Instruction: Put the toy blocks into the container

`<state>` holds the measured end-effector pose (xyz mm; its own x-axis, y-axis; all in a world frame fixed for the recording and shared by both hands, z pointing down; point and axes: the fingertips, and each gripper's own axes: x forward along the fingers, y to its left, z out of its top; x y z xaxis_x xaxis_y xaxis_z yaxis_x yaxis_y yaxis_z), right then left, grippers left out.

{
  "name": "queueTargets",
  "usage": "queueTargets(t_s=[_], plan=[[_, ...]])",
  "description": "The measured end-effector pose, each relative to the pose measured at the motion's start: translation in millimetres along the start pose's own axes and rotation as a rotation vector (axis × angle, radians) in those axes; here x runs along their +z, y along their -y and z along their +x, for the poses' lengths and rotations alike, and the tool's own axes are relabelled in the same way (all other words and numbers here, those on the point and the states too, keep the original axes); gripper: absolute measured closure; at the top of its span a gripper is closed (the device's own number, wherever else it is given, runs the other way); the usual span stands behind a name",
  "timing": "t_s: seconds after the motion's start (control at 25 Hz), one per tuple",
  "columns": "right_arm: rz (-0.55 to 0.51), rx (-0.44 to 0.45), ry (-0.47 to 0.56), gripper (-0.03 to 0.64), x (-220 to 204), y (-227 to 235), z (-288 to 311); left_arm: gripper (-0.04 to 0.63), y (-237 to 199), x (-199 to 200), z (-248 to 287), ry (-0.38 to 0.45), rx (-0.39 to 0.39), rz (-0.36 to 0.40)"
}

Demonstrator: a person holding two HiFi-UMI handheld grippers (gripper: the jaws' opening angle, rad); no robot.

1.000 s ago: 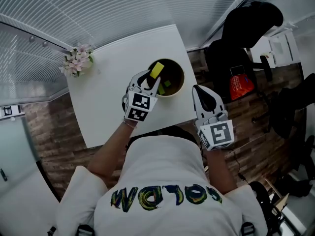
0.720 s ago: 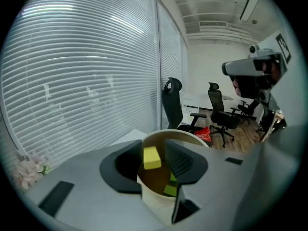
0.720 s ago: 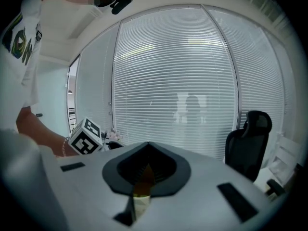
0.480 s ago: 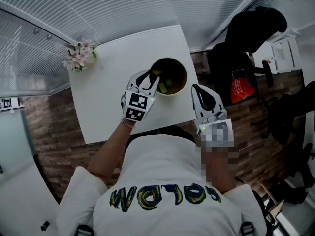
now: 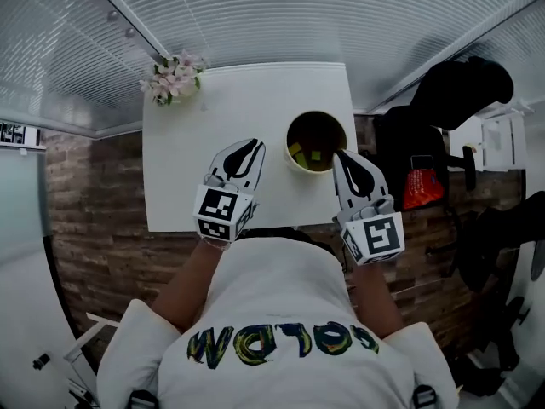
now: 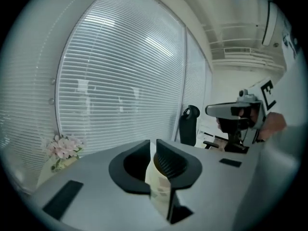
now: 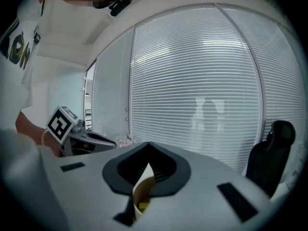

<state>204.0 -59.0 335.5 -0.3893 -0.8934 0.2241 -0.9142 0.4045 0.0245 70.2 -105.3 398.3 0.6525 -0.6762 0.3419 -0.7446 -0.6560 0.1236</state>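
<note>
holding yellow blocks (image 5: 305,153), round cream container (image 5: 292,162); left gripper (image 5: 254,146) just closing, narrow, empty; right gripper (image 5: 342,155) shut.

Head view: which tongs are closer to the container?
The right tongs: their tips sit beside the container rim. The left tongs, whose jaws have just been closing with nothing between them, are farther off to its left.
</note>
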Motion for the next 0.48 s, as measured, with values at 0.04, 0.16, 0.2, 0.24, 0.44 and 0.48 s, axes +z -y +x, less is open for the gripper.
queueTargets(t_s=[0.04, 0.16, 0.2, 0.24, 0.44, 0.48], plan=[[-0.006, 0.013, 0.003, 0.607, 4, -5, 1, 0.546, -2, 6, -9, 0.018, 0.011, -0.004], [-0.019, 0.048, 0.015, 0.607, 17, -21, 2, 0.552, -8, 23, -37, 0.075, 0.047, -0.021], [-0.026, 0.062, 0.02, 0.607, 22, -26, 2, 0.554, -10, 28, -46, 0.093, 0.059, -0.029], [-0.034, 0.076, 0.026, 0.607, 27, -31, 2, 0.555, -11, 33, -55, 0.11, 0.071, -0.036], [-0.058, 0.119, 0.041, 0.607, 50, -53, -2, 0.565, -16, 50, -90, 0.17, 0.108, -0.066], [-0.062, 0.125, 0.044, 0.607, 54, -56, -3, 0.566, -16, 53, -96, 0.18, 0.112, -0.07]])
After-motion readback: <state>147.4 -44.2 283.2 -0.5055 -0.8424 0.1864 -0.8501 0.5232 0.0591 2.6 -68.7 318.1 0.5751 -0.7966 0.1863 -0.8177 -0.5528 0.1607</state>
